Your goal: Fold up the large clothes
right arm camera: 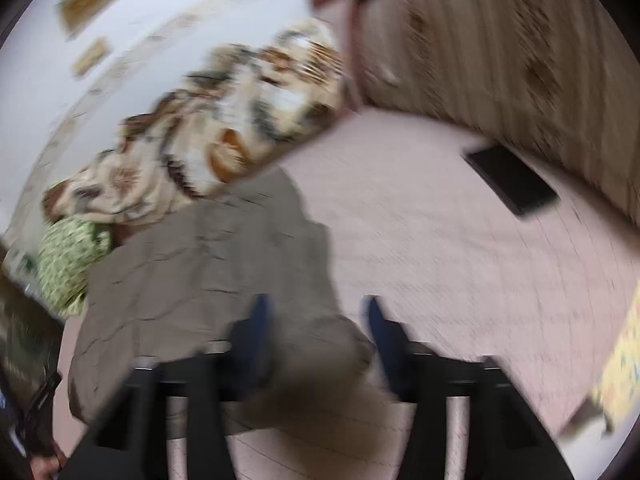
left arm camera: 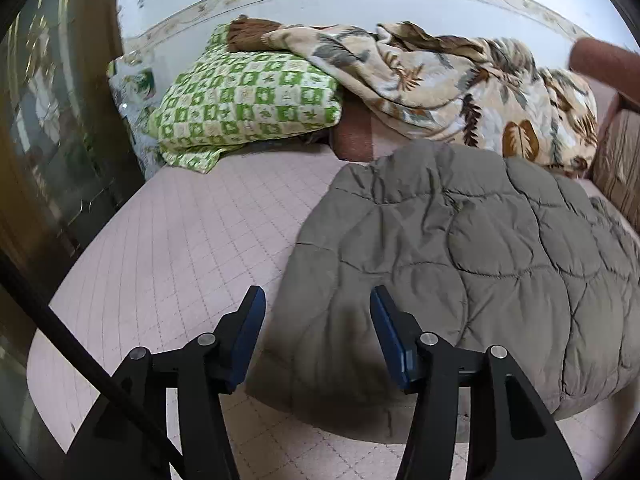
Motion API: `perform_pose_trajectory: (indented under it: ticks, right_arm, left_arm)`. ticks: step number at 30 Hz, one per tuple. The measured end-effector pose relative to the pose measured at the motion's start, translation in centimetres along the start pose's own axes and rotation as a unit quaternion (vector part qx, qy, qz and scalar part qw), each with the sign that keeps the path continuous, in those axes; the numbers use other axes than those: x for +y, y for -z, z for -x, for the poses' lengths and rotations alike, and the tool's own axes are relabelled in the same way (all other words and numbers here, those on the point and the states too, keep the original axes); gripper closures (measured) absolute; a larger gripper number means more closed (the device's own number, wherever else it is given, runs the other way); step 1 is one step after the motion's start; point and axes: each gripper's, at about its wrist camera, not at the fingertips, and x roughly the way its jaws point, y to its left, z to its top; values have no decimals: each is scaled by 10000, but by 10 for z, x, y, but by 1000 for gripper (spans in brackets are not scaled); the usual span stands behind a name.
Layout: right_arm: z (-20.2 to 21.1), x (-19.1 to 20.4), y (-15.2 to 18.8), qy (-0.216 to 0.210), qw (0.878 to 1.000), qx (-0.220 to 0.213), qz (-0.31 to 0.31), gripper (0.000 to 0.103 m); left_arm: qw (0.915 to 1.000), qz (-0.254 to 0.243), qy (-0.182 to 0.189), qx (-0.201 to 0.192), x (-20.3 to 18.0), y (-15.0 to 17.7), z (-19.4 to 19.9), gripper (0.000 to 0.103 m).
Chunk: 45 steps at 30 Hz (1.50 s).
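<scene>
A grey-brown quilted jacket [left arm camera: 460, 256] lies folded on the pink checked bed sheet [left arm camera: 180, 248]. My left gripper [left arm camera: 318, 304] is open and empty, its fingers standing just above the jacket's near left edge. In the blurred right wrist view the same jacket [right arm camera: 208, 264] lies at the left and middle. My right gripper [right arm camera: 318, 312] is open and empty over the jacket's near right corner.
A green checked pillow [left arm camera: 248, 108] and a leaf-patterned blanket [left arm camera: 472, 92] lie at the back against the wall. A dark phone [right arm camera: 512, 180] lies on the sheet near a striped headboard cushion [right arm camera: 500, 64]. A wooden cabinet [left arm camera: 52, 120] stands at the left.
</scene>
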Motion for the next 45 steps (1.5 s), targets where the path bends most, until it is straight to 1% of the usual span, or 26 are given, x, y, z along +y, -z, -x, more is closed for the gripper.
perform_pose_trajectory:
  ticks: [1, 2, 3, 6, 9, 11, 13, 15, 16, 19, 21, 23, 24, 25, 26, 28, 29, 31, 33, 36, 39, 42, 45]
  right_arm:
    - [-1, 10, 2, -17, 9996, -46, 265, 68]
    - [-3, 15, 4, -7, 9991, -37, 429, 69]
    - [-8, 22, 8, -6, 9985, 46, 542, 69]
    - [-24, 29, 15, -65, 9979, 353, 534, 69]
    - [-38, 29, 19, 196, 9961, 513, 688, 69]
    - [-46, 26, 23, 259, 9950, 689, 674, 69]
    - [-58, 20, 28, 358, 9930, 969, 578, 69]
    - [-68, 12, 30, 322, 9915, 1202, 381, 69]
    - [-70, 10, 30, 312, 9911, 1246, 337, 69]
    - [-59, 15, 27, 332, 9931, 1068, 339, 69]
    - [-43, 24, 24, 314, 9962, 707, 395, 69]
    - [-28, 39, 19, 310, 9969, 264, 671, 69]
    - [-21, 48, 17, 244, 9962, 11, 837, 69]
    - [-17, 55, 16, 155, 9955, -108, 927, 69]
    - [-14, 64, 16, 14, 9945, -170, 1031, 69]
    - [-17, 79, 15, -223, 9926, -136, 1190, 69]
    - [-23, 92, 16, -345, 9905, -76, 1331, 69]
    - [-32, 110, 15, -453, 9877, -1, 1494, 69]
    - [-44, 132, 15, -616, 9835, 52, 1702, 69]
    - [-62, 153, 16, -713, 9771, 65, 2004, 69]
    - [-91, 166, 22, -733, 9726, 239, 2192, 69]
    - [-121, 169, 35, -591, 9690, 569, 2332, 68]
    - [-131, 170, 43, -475, 9656, 568, 2494, 68]
  left_arm:
    - [10000, -50, -17, 27, -4, 1, -2, 43]
    - [10000, -64, -2, 55, -6, 1, -4, 41]
    - [9999, -76, 35, 105, -9, 2, -7, 41]
    - [9996, -135, 27, 249, -15, 6, -16, 39]
    - [9989, -176, -25, 422, -18, 15, -26, 37]
    - [9985, -126, -59, 530, -19, 18, -33, 31]
    - [9977, -99, -112, 656, -19, 21, -40, 27]
    - [9972, -71, -83, 745, -18, 23, -43, 27]
    - [9971, -53, -74, 749, -18, 23, -42, 27]
    - [9983, 20, -71, 570, -14, 20, -32, 27]
    - [9996, 89, -28, 282, -12, 14, -18, 27]
    - [9999, 83, -28, -80, -14, 7, -3, 27]
    - [9996, 68, 7, -267, -16, 4, 5, 27]
    - [9991, 29, 72, -418, -20, -1, 11, 27]
    - [9987, 0, 153, -483, -24, -4, 15, 27]
    - [9977, -48, 363, -564, -36, -10, 19, 27]
    - [9975, -78, 439, -551, -43, -13, 19, 27]
    - [9968, -175, 605, -491, -58, -19, 14, 27]
    - [9964, -264, 681, -424, -70, -22, 9, 27]
    - [9959, -288, 817, -258, -86, -25, -4, 27]
    - [9963, -311, 796, -2, -97, -23, -23, 27]
    - [9963, -421, 710, 252, -103, -17, -43, 27]
    - [9963, -505, 623, 310, -108, -10, -51, 27]
